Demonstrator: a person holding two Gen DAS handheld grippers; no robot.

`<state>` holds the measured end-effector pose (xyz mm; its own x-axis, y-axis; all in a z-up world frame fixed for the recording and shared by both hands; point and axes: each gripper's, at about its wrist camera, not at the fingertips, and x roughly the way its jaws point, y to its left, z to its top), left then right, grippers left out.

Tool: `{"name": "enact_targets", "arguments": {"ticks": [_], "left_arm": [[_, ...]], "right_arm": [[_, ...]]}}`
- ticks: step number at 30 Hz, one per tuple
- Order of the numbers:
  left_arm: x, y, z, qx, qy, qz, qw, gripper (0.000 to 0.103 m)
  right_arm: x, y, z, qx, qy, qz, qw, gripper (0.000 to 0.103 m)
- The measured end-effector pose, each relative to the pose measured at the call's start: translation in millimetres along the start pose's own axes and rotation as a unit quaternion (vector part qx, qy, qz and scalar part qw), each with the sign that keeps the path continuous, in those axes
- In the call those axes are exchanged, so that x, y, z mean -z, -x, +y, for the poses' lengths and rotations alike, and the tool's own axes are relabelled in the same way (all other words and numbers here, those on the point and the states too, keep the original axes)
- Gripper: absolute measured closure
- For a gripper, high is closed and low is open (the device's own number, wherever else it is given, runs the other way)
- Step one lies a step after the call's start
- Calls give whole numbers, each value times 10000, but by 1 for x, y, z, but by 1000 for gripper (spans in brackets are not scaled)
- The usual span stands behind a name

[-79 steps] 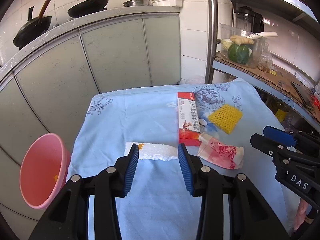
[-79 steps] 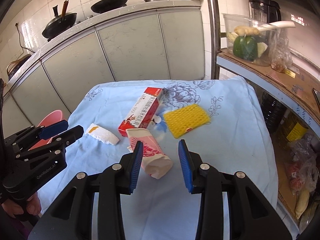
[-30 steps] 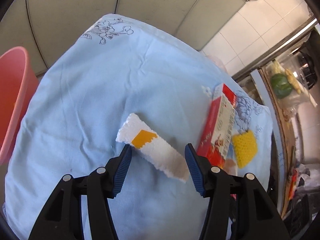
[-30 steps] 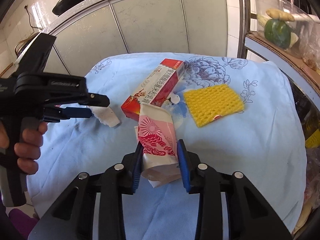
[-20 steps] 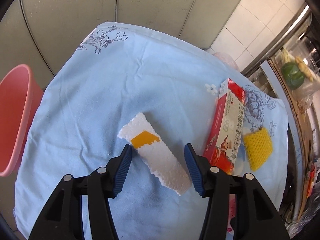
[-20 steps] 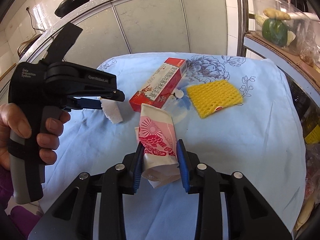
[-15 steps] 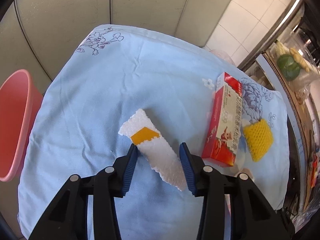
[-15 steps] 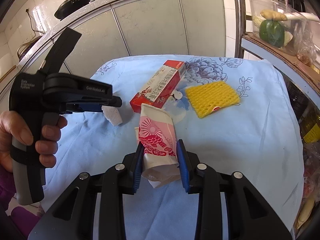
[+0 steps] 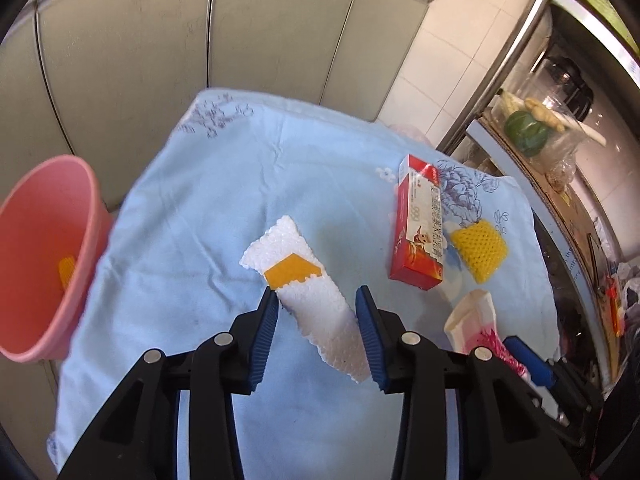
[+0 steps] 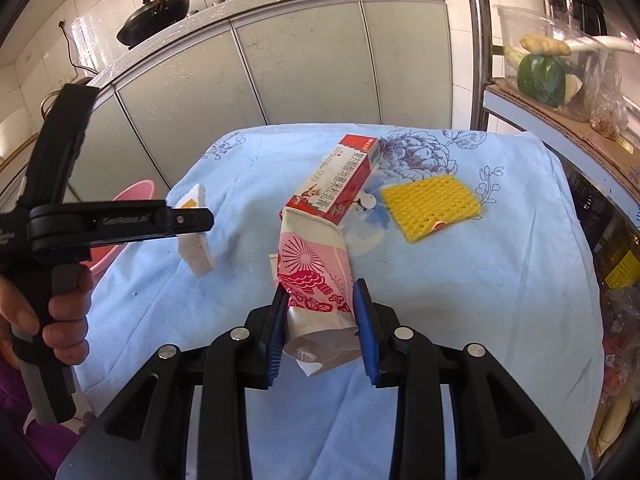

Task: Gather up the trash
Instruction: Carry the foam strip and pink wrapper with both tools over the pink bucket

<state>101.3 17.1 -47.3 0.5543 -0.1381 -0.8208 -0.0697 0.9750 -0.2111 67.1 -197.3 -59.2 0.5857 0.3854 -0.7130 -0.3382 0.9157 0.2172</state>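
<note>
My left gripper [image 9: 318,302] is shut on a white foam strip with an orange patch [image 9: 308,280] and holds it lifted above the blue cloth; it also shows in the right wrist view [image 10: 196,252]. My right gripper [image 10: 320,292] is shut on a pink and white paper carton [image 10: 316,276], also seen in the left wrist view [image 9: 476,320]. A red medicine box [image 9: 418,236] and a yellow foam net [image 9: 480,248] lie on the cloth. A pink bin [image 9: 36,256] stands left of the table.
The table is covered by a light blue flowered cloth [image 9: 224,200]. Grey cabinets [image 10: 280,60] with woks on top stand behind. A metal rack [image 10: 560,120] with vegetables in a clear tub stands at the right.
My left gripper has closed on the foam strip and lifted it off the cloth. My right gripper stays shut on the pink carton and has raised it slightly.
</note>
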Motion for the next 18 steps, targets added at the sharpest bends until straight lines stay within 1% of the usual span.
{"name": "enact_targets", "arguments": {"ticks": [3, 9, 14, 18], "left_arm": [[6, 17, -1, -79, -191, -334, 9992, 64], [16, 49, 11, -225, -334, -829, 9957, 64], [19, 67, 24, -405, -339, -1145, 9920, 63], [22, 79, 40, -519, -258, -1314, 9896, 63]], "right_arm": [[-1, 3, 6, -19, 69, -47, 10000, 70], [-5, 6, 22, -74, 244, -133, 9996, 70], [-14, 9, 41, -170, 476, -231, 9985, 70], [-23, 7, 59, -317, 620, -262, 9972, 70]]}}
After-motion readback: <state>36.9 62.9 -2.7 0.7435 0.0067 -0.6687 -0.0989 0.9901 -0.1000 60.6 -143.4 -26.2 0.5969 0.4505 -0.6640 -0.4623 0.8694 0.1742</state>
